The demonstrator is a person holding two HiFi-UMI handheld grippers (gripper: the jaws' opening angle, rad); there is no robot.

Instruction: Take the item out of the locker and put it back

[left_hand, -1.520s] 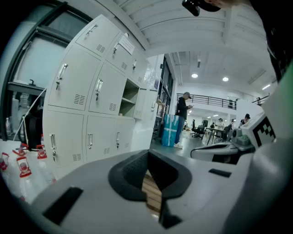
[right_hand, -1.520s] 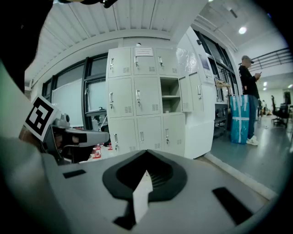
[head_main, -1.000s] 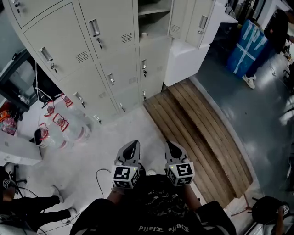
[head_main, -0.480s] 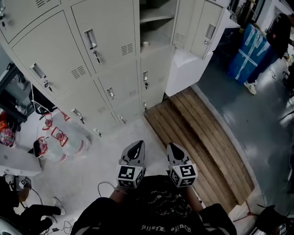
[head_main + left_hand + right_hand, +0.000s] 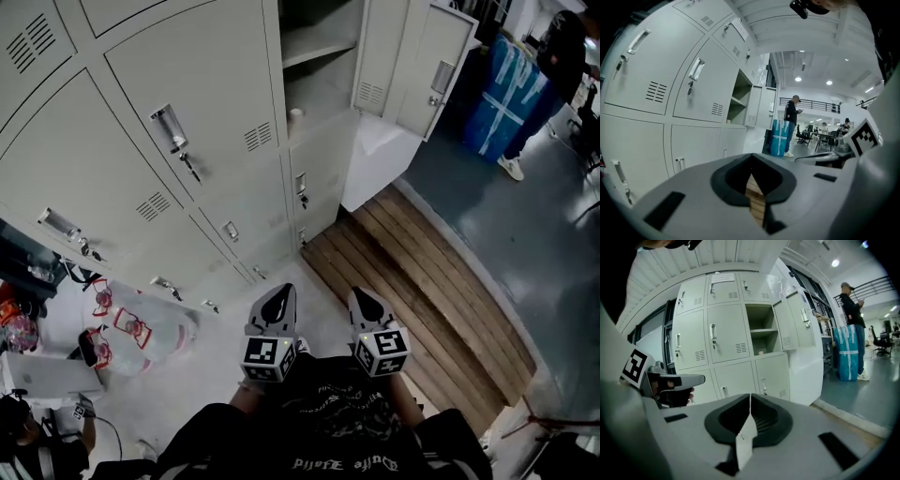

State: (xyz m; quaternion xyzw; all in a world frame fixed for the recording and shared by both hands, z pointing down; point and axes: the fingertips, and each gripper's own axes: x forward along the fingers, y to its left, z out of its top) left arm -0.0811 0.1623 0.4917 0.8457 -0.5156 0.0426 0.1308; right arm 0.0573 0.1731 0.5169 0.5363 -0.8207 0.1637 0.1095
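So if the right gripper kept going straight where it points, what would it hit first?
Most likely a closed lower locker door under the open compartment. Nothing stands between it and the right gripper, whose jaws are shut. It tilts slightly down, so the floor before the lockers could come first.

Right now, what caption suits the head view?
Left gripper and right gripper, both shut, face grey lockers; one door stands open.

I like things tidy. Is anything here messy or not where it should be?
One locker door stands open while the other lockers are shut. Clear bags lie heaped on the floor beside them. Nothing looks spilled or broken.
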